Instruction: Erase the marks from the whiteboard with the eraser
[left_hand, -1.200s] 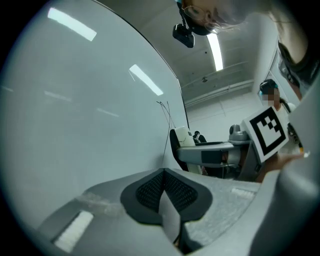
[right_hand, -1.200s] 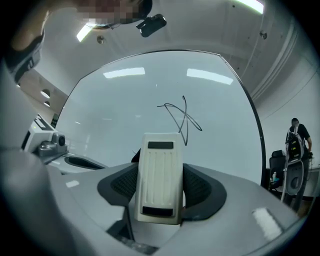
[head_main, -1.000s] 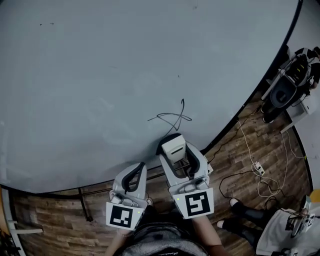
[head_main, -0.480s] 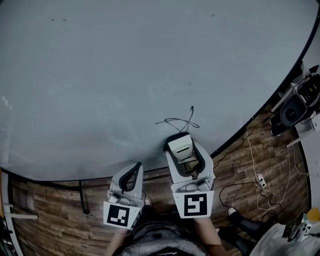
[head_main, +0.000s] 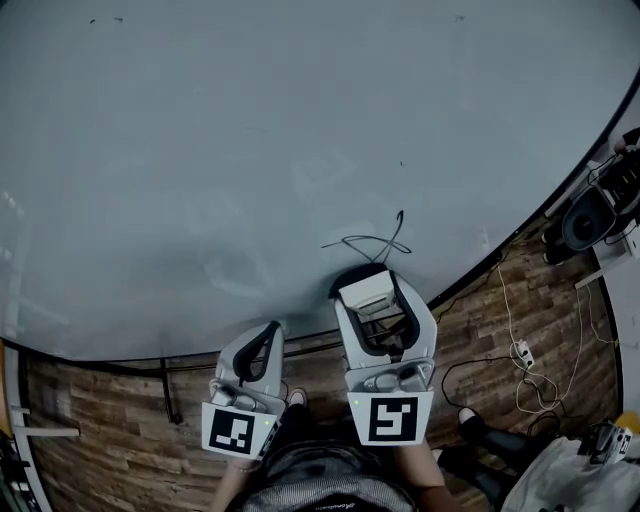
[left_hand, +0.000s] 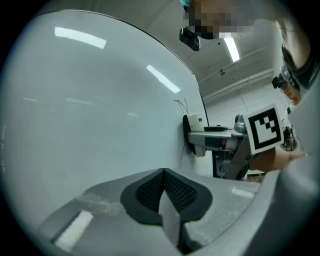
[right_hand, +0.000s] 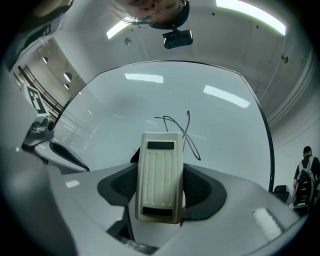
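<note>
The cream, ribbed plastic eraser is sitting clamped between the jaws of the right gripper, its front end just below the thin black looped scribble on the large pale whiteboard. The left gripper is hanging beside it, jaws pressed together on nothing. The scribble is lying near the board's dark lower edge, and bare board is spreading wide above and leftward.
</note>
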